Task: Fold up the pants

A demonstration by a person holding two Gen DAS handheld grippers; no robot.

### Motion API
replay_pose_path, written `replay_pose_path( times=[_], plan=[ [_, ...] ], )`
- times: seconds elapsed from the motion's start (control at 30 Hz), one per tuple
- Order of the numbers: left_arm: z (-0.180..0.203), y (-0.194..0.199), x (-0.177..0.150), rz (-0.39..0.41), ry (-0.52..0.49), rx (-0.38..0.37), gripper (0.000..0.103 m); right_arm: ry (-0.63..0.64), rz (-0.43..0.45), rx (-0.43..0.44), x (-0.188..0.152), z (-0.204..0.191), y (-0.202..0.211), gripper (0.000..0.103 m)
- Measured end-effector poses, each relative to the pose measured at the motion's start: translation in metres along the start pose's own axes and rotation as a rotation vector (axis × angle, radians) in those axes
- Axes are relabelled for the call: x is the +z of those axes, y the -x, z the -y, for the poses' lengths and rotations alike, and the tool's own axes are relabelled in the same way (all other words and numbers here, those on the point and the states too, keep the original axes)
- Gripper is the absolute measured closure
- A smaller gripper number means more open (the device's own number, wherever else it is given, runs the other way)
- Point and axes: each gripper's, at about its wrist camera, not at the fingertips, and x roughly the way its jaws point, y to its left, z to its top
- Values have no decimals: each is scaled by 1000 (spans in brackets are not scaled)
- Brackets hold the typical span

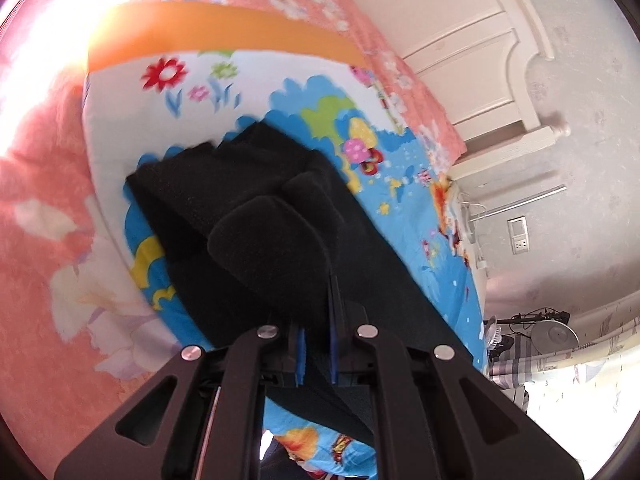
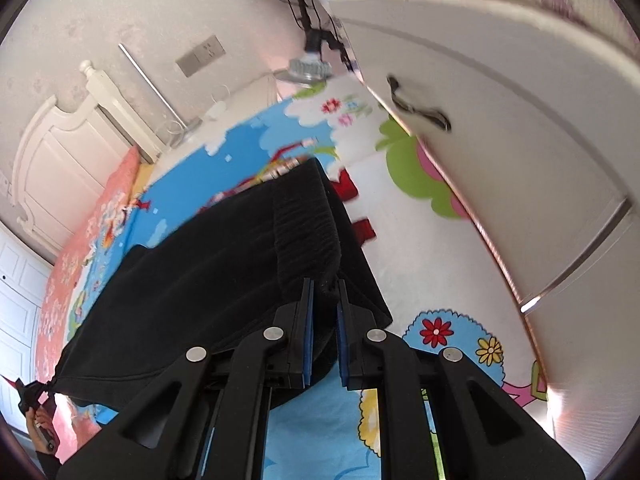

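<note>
Above bed: black fabric pants (image 2: 224, 264) lifted (partly draped).
Left hand-held gripper (image 1: 318, 354): pinching pants.
Right hand-held gripper (image 2: 324, 312): clamping waistband.

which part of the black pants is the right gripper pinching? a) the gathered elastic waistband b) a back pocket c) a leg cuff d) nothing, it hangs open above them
a: in the right wrist view the right gripper has its blue-padded fingers closed on the ribbed, gathered waistband edge of the black pants, which drape over the cartoon-print bedsheet.
</note>
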Motion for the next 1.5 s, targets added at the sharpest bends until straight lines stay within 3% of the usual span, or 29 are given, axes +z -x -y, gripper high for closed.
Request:
replay_pose_path(
  times=[0.03, 0.1, 0.13, 0.17, 0.3, 0.43, 0.47, 0.53, 0.63, 0.7, 0.73, 0.83, 0.93, 1.0, 1.07, 1.13, 1.17, 1.2, 1.3, 1.4, 1.47, 1.5],
  plan=[
    [-10, -5, -3, -12, 22, 2, 95, 10, -17, -21, -3, 1, -8, 91],
    [-22, -9, -6, -21, 41, 1, 82, 50, -35, -85, -12, 2, -21, 91],
    [-29, -9, -6, -16, 50, 0, 68, 71, -34, -105, -14, 1, -23, 90],
    [-35, -6, -4, 0, 64, -12, 61, 94, -31, -126, -16, -1, -24, 90],
    [-54, 6, 15, 46, 116, -50, 61, 152, -13, -214, -16, -8, -28, 88],
    [-62, -7, 31, -2, 157, -42, 66, 162, -1, -263, -18, -10, -31, 74],
    [-58, -6, 33, 14, 132, -2, 81, 172, 0, -274, -19, -12, -32, 74],
    [-41, 8, 31, 74, 72, 49, 84, 205, 5, -300, -21, -15, -31, 72],
    [-11, 22, 22, 139, -54, 165, 83, 234, 21, -358, -22, -17, -32, 54],
    [-18, 8, 24, 125, -52, 273, 66, 247, 32, -392, -22, -18, -32, 49],
    [-25, 5, 25, 135, -43, 349, 50, 254, 36, -402, -22, -19, -31, 46],
    [-18, 25, 14, 290, -88, 422, 46, 280, 80, -446, -24, -22, -12, 23],
    [20, 28, -7, 366, -271, 447, 25, 306, 165, -493, -29, -30, 16, 12],
    [63, 13, -33, 345, -469, 407, 22, 334, 240, -471, -28, -47, 34, 10],
    [113, -9, -61, 299, -648, 341, 21, 397, 292, -365, -21, -74, 38, 8],
    [174, -39, -101, 203, -793, 214, 23, 461, 307, -316, -10, -105, 25, 8],
    [194, -50, -115, 153, -813, 148, 28, 478, 318, -287, -5, -117, 16, 8],
    [228, -69, -138, 70, -851, 22, 32, 488, 324, -260, -1, -126, 7, 8],
    [302, -118, -194, -57, -993, -110, 38, 464, 199, -291, 9, -141, -45, 8],
    [356, -173, -230, -171, -1090, -140, 41, 453, 95, -302, -6, -131, -80, 8],
    [375, -205, -243, -210, -1175, -110, 41, 469, 50, -322, -25, -122, -93, 8],
    [389, -227, -256, -215, -1258, -58, 41, 467, 29, -328, -35, -116, -100, 8]
  ],
)
